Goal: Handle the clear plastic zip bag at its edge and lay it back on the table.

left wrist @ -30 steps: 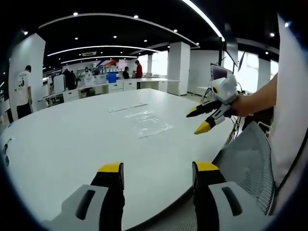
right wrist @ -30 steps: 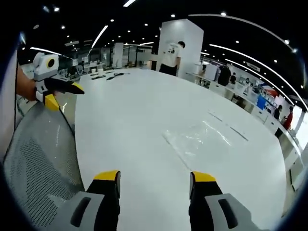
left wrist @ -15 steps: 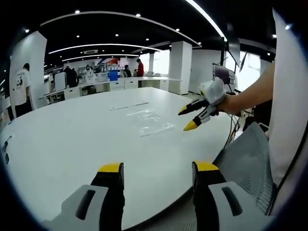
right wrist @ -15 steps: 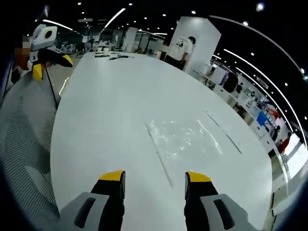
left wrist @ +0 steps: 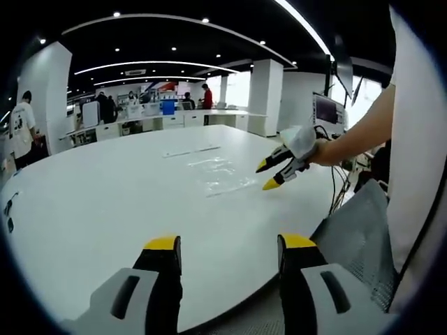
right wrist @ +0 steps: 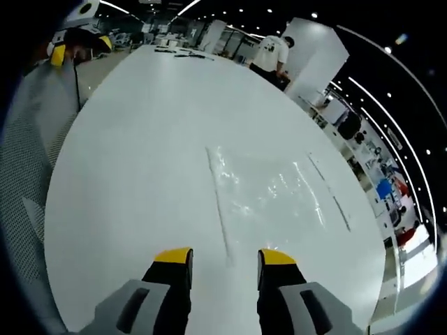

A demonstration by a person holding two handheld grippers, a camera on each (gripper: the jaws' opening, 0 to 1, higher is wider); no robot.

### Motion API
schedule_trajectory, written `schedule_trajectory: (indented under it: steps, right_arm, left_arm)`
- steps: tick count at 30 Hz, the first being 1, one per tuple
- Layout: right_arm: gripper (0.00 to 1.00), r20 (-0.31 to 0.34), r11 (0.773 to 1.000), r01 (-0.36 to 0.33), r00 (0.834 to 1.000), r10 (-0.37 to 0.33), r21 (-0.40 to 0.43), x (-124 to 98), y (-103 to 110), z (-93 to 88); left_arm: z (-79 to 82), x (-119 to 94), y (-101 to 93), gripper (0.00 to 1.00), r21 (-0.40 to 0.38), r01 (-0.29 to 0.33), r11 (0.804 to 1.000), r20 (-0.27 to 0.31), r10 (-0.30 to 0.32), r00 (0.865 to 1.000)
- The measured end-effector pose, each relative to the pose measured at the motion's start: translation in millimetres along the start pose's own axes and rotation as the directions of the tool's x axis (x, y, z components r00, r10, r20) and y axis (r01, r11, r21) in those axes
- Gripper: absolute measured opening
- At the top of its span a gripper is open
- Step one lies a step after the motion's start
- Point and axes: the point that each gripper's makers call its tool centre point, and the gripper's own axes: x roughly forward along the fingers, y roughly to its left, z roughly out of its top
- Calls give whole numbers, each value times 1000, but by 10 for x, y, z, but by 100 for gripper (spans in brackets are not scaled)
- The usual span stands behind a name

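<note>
Your zip bag [right wrist: 269, 192] is clear, glossy, crinkled plastic, glinting on the smooth, matt white surface [right wrist: 133, 139]. Beside you, the chair back [left wrist: 356, 234] is grey open-weave mesh. Your left gripper [left wrist: 227, 255] looks like matt plastic.

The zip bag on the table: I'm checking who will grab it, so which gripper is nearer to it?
Right. The right gripper hangs open just off the zip bag's near edge, while the left gripper sits back at the table's near rim, well short of it.
</note>
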Motion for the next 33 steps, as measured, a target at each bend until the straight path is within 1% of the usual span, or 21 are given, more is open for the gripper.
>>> schedule_trajectory:
  steps: [3, 6, 9, 12, 17, 21, 28, 33]
  right_arm:
    - [30, -16, 1000, -4, 1000, 3, -26, 38, -14, -35]
    - [26, -31, 998, 2, 1000, -4, -59, 69, -47, -72]
    - [24, -44, 997, 1, 999, -4, -79, 108, -65, -116]
    - [21, -39, 996, 1, 999, -4, -91, 112, -92, -99]
    - [16, -52, 991, 0, 999, -7, -136, 168, -125, -103]
    - [11, -54, 988, -10, 999, 2, -152, 179, -126, -97]
    - [7, -59, 986, -28, 998, 18, -165, 196, -133, -107]
    - [5, -68, 984, -39, 997, 28, -173, 210, -130, -114]
  left_arm:
    - [26, 9, -20, 53, -2, -4, 1000, -1, 4, 1000]
    - [1, 8, 2, 53, -4, -6, 1000, -4, 6, 1000]
    - [0, -1, 4, 53, -7, -7, 1000, -5, 7, 1000]
    - [-21, 0, 32, 53, -13, -10, 1000, -4, 10, 1000]
    - [-94, -17, 107, 53, -18, -13, 1000, -5, 13, 1000]
    - [-110, -22, 126, 53, -24, -15, 1000, -3, 15, 1000]
    - [-62, -3, 74, 52, -21, -14, 1000, -3, 14, 1000]
    - [-56, -4, 87, 52, -24, -16, 1000, 1, 16, 1000]
